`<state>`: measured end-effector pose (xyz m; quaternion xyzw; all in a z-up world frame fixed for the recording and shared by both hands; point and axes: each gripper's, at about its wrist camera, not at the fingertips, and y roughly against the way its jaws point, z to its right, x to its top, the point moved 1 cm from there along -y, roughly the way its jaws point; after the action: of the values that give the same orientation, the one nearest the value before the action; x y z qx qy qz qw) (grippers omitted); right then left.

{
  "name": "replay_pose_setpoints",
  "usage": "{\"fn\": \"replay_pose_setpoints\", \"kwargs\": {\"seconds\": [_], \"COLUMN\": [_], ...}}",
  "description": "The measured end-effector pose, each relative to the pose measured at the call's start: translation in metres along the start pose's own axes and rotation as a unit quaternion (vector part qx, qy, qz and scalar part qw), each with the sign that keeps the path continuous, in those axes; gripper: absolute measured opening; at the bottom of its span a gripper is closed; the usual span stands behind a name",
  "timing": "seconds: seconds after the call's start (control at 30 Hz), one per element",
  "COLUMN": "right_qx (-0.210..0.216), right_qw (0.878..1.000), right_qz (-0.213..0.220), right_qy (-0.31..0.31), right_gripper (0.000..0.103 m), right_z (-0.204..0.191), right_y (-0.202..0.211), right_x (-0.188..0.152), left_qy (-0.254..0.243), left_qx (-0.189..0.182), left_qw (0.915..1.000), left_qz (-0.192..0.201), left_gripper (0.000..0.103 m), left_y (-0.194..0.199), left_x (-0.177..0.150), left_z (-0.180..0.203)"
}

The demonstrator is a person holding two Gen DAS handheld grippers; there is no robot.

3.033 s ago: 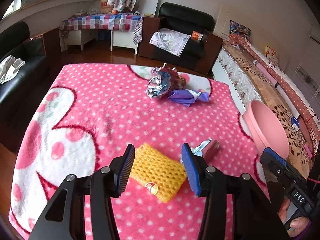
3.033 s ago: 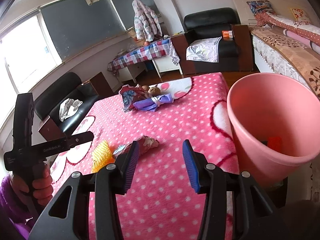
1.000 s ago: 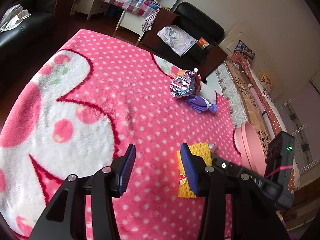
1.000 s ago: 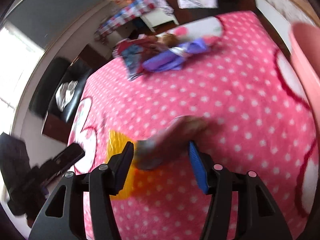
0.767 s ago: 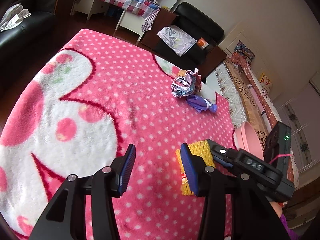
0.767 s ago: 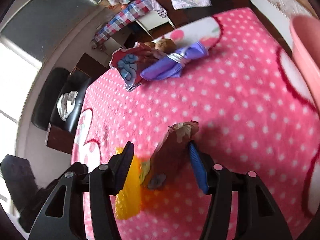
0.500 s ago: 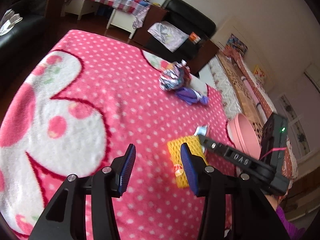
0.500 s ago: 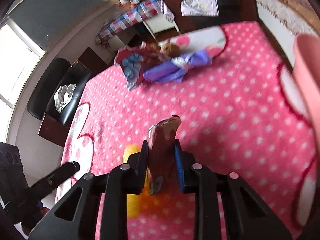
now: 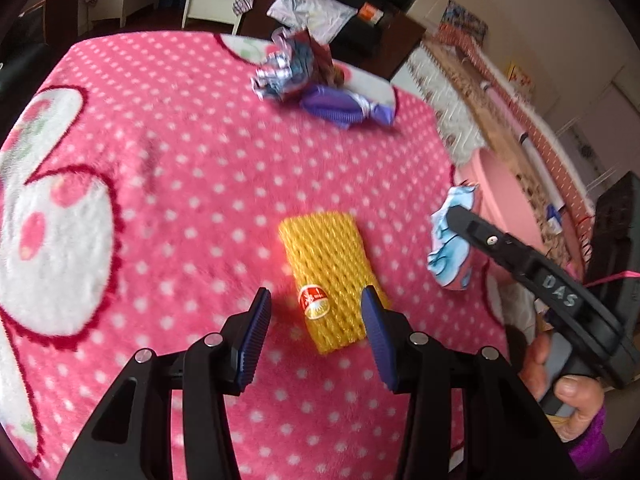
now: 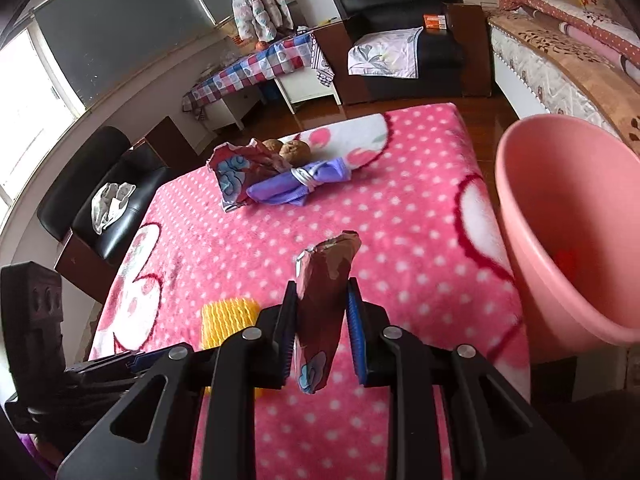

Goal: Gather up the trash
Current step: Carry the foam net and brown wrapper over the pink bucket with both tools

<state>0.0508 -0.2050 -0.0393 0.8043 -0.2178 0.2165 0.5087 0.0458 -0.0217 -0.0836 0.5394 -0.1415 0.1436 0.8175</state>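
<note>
My right gripper (image 10: 321,304) is shut on a crumpled brown snack wrapper (image 10: 326,292) and holds it upright above the pink dotted blanket; the wrapper's blue-white side also shows in the left wrist view (image 9: 450,240). The pink trash bin (image 10: 560,224) stands to the right of it. My left gripper (image 9: 316,336) is open, its fingers either side of the near end of a yellow foam net sleeve (image 9: 332,276) lying on the blanket. A crumpled foil wrapper (image 9: 286,68) and a purple wrapper (image 9: 344,106) lie at the far end.
The blanket (image 9: 180,168) covers a table; its right edge borders the bin and a bed (image 10: 560,52). Two brown nuts (image 10: 288,148) lie behind the far wrappers. Black sofas (image 10: 100,200) and a checkered table (image 10: 248,72) stand beyond.
My right gripper closed on the brown wrapper and lifted it off the blanket toward the bin side. My left gripper moved over to the yellow net sleeve.
</note>
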Motion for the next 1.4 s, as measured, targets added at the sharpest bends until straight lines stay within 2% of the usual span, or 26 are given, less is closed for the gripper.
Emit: {"fn": "replay_pose_setpoints", "kwargs": {"seconds": [0.07,0.1,0.13,0.17,0.3,0.47,0.6,0.87,1.1,1.4], "right_qx": [0.003,0.004,0.007,0.008,0.014,0.023,0.026,0.005,-0.04,-0.076], "right_qw": [1.0,1.0,1.0,1.0,1.0,0.999,0.998,0.993,0.984,0.973], "right_qz": [0.003,0.005,0.006,0.008,0.016,0.03,0.051,0.112,0.164,0.193], "right_qy": [-0.006,-0.01,-0.013,-0.015,-0.02,-0.024,-0.022,-0.031,-0.056,-0.102], "right_gripper": [0.024,0.024,0.024,0.024,0.024,0.024,0.024,0.024,0.024,0.024], "right_z": [0.005,0.008,0.01,0.011,0.018,0.023,0.025,0.045,0.084,0.137], "right_y": [0.003,0.005,0.006,0.007,0.012,0.019,0.029,0.062,0.095,0.119], "right_x": [0.0,0.0,0.0,0.0,-0.001,-0.002,0.001,0.011,0.018,0.019], "left_qy": [-0.009,-0.013,-0.016,-0.017,-0.015,-0.018,-0.04,-0.084,-0.13,-0.181], "left_qx": [0.015,0.02,0.022,0.026,0.029,0.023,0.013,-0.022,-0.044,-0.053], "left_qw": [0.9998,0.9997,0.9996,0.9995,0.9995,0.9991,0.9971,0.9903,0.9834,0.9762], "left_qz": [-0.004,-0.004,-0.004,-0.006,-0.003,0.03,0.064,0.109,0.118,0.108], "left_gripper": [0.045,0.041,0.035,0.023,0.011,0.01,0.01,0.01,0.01,0.01], "left_y": [-0.004,-0.005,-0.005,-0.007,-0.008,0.007,0.02,0.035,0.03,0.003], "left_x": [-0.001,-0.001,0.0,0.0,0.002,0.009,0.02,0.043,0.052,0.06], "left_z": [0.006,0.008,0.01,0.011,0.016,0.026,0.043,0.091,0.141,0.203]}}
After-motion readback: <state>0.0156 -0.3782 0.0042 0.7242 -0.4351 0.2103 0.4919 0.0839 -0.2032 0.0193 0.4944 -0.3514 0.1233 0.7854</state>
